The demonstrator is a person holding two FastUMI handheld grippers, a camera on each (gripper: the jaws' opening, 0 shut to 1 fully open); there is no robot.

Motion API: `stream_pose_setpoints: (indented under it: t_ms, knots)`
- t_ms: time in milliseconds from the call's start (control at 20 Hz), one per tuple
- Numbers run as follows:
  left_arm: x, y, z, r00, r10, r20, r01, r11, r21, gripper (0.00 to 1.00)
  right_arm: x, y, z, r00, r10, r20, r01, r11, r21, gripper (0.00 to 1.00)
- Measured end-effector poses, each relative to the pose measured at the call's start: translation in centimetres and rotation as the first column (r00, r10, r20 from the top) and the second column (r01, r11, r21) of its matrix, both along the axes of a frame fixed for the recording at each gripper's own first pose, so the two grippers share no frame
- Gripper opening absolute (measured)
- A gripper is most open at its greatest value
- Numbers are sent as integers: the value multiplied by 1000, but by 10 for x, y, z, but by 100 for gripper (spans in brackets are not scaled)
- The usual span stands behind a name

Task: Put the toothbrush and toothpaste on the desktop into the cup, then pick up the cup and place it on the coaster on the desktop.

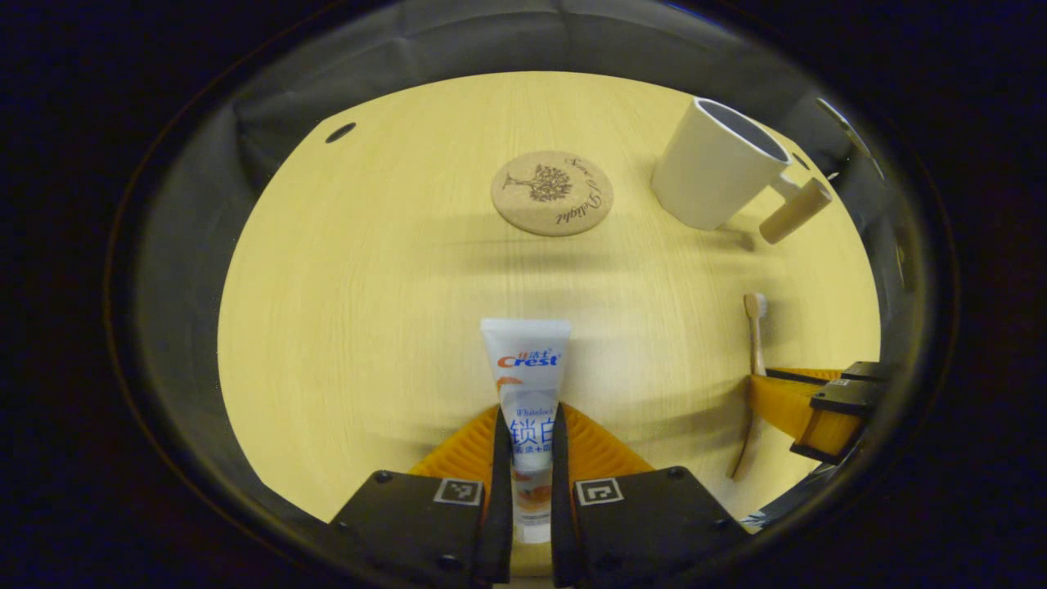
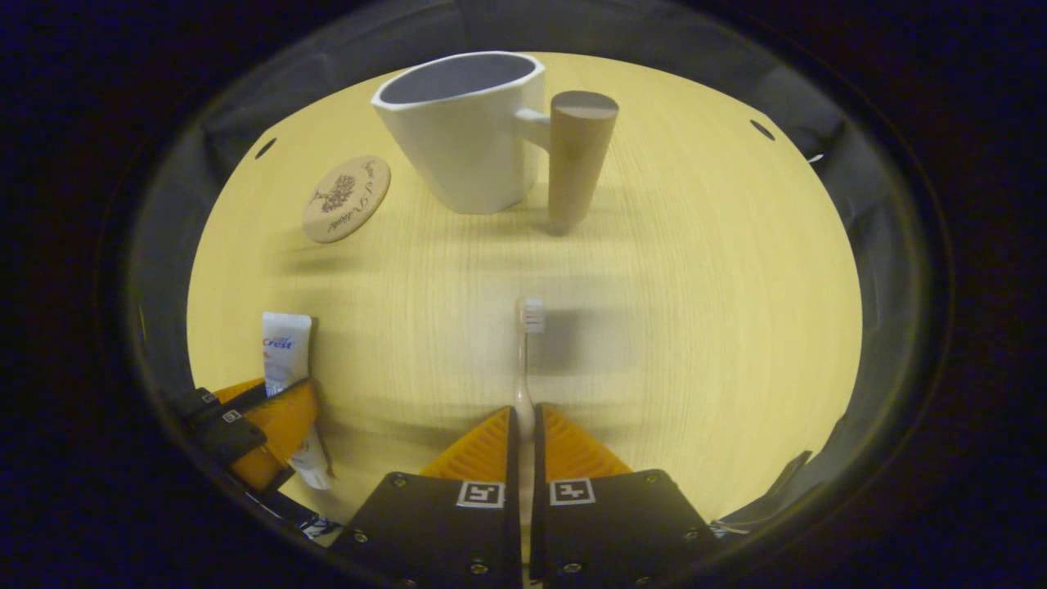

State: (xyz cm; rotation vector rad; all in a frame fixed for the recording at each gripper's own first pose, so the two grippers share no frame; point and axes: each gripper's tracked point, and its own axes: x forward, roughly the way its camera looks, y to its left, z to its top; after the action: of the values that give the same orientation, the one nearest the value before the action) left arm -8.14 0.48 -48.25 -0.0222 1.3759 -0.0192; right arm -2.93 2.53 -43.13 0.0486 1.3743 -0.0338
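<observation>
My left gripper (image 1: 530,425) is shut on a white toothpaste tube (image 1: 526,368), which points away from me over the wooden table (image 1: 368,286). My right gripper (image 2: 523,421) is shut on the handle of a toothbrush (image 2: 527,343), bristle head forward. Beyond the toothbrush stands a white cup (image 2: 462,131) with a wooden handle (image 2: 577,151), upright and with nothing showing inside. In the left gripper view the cup (image 1: 716,164) is at the far right, the toothbrush (image 1: 755,327) and right gripper (image 1: 806,405) below it. A round cork coaster (image 1: 552,192) lies left of the cup.
The table is round-looking with dark cloth walls around it. Small dark holes (image 1: 340,132) mark the tabletop near its far edges. In the right gripper view the coaster (image 2: 345,199) lies far left, and the left gripper (image 2: 262,425) holds the toothpaste (image 2: 285,348) at lower left.
</observation>
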Motion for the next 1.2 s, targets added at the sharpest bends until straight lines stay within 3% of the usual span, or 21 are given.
stream_pose_setpoints:
  t_ms: [50,350,650,800,850,900,1200]
  knots:
    - [-1,0,1,1000,-6,-6,6,1000,0,28,-1,0,2,1000,-1,-4,1,1000,2,1]
    - [-2,0,8,1000,10,15,-9,999,-31,27,2,3,13,999,-19,30,18,999,41,2]
    - [8,2,27,998,-9,69,11,1000,-15,27,11,0,60,991,-50,127,39,995,91,2]
    - [10,0,33,997,5,78,-3,1000,-30,27,27,-3,96,976,-80,203,56,991,122,2]
    - [11,0,36,997,13,80,-10,999,-35,22,34,-3,107,970,-90,227,60,989,135,2]
    - [12,0,37,996,20,82,-16,999,-39,27,42,-3,118,963,-99,249,64,987,146,2]
    - [7,7,38,996,43,79,-40,999,-36,27,110,-6,166,916,-129,381,63,982,180,2]
